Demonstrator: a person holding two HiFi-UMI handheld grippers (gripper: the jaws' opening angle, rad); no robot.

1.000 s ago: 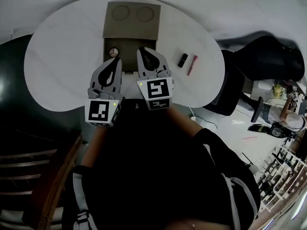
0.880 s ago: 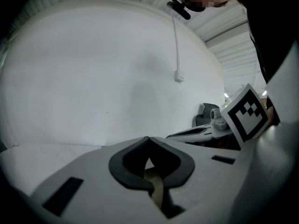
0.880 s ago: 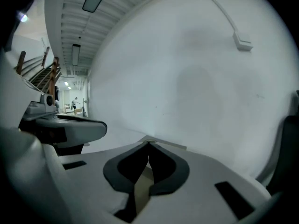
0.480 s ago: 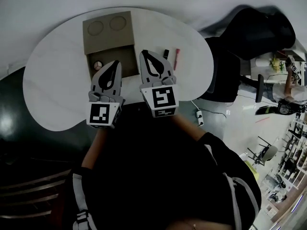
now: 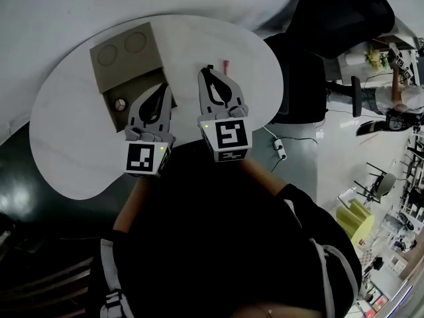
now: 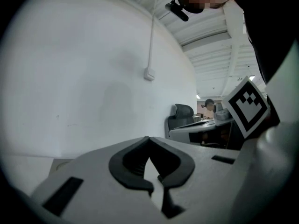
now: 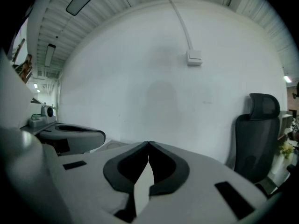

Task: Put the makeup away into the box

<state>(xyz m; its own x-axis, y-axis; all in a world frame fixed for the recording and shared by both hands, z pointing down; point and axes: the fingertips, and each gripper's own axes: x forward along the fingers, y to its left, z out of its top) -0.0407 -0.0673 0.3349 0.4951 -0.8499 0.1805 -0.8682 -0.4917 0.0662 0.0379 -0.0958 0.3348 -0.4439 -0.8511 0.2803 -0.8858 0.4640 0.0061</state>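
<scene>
One pink makeup stick (image 5: 225,65) lies on counter (image 5: 66,138), just beyond and to right of right hand-held gripper (image 5: 208,71) tip; long axis runs away from person. Right hand nearer. Box (image 5: 136,88) sits ahead-left of left hand-held gripper (image 5: 165,88) (round compact (image 5: 120,104) already inside). Both hand-held grippers clenched, empty. Next reach likely needs right jaws opened across stick.

Both grippers now sit further right over the table (image 5: 66,138). The right gripper (image 5: 209,69), earlier above the box (image 5: 147,57), is clear of the box's right side, and its tip hides the black makeup stick. Only the end of the red pencil (image 5: 226,65) shows past it. The left gripper (image 5: 166,87) is at the box's right edge, so the round compact (image 5: 120,104) now lies to its left.
</scene>
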